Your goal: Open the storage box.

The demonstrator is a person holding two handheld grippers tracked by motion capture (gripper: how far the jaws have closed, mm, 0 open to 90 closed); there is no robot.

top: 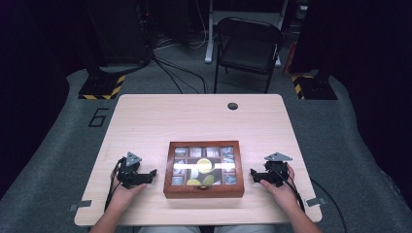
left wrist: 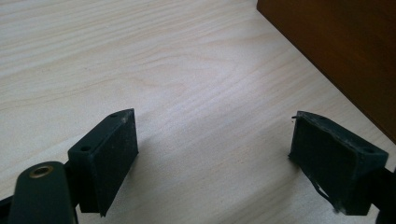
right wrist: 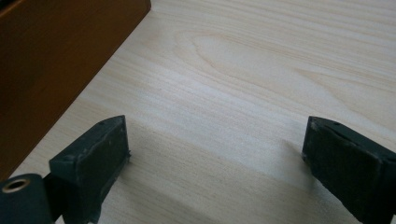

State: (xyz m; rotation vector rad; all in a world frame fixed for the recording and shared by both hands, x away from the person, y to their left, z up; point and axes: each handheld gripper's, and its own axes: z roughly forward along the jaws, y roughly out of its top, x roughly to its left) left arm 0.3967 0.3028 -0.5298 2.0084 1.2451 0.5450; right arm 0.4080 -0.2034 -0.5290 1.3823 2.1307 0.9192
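The wooden box (top: 203, 190) with glazed lid looks rigid, fairly heavy and breakable on top; left gripper (top: 149, 175) and right gripper (top: 254, 173) flank it, jaws wide and empty, so grip the side walls.

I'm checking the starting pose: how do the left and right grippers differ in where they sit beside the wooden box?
The left gripper lies left of the wooden box, pointing right at it; the right gripper lies on the box's right, pointing left. In the left gripper view the box side fills the upper right; in the right gripper view, the upper left. Both are open, empty, and clear of the box.
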